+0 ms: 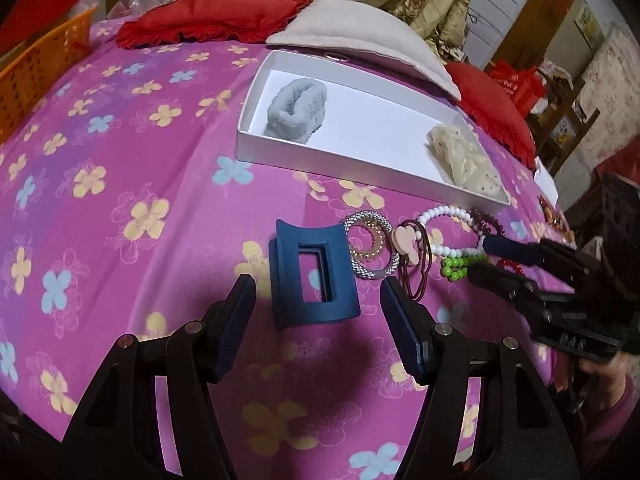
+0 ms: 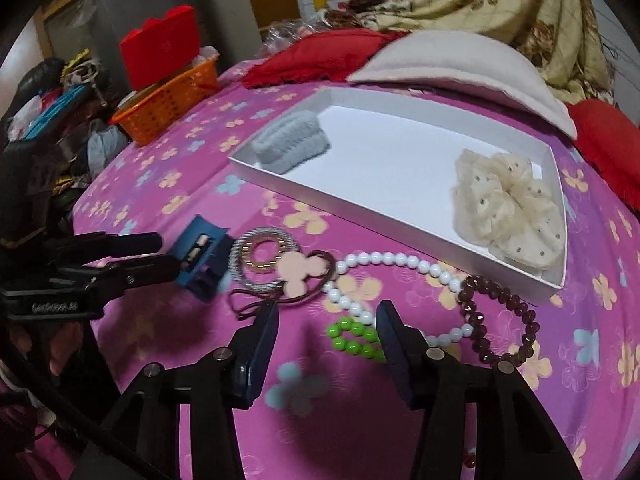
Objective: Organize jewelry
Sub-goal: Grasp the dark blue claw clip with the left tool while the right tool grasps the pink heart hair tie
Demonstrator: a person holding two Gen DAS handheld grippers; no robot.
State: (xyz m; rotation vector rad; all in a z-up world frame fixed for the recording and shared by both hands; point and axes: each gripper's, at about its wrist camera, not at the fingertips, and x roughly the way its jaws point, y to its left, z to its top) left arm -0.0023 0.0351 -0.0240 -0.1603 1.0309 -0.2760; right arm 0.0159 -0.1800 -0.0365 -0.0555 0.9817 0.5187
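Note:
A dark blue claw clip lies on the pink flowered cloth between the fingers of my left gripper, which stands open with gaps on both sides. To its right lie silver ring bangles, a pink butterfly hair tie, a white bead string and a dark red bead bracelet. My right gripper is open and hovers over the green bead bracelet without touching it. The white box behind holds a grey fuzzy clip and a cream scrunchie.
An orange basket with a red box stands at the bed's left edge. A beige pillow and red cushions lie behind the white box. Cluttered shelves sit beyond the bed.

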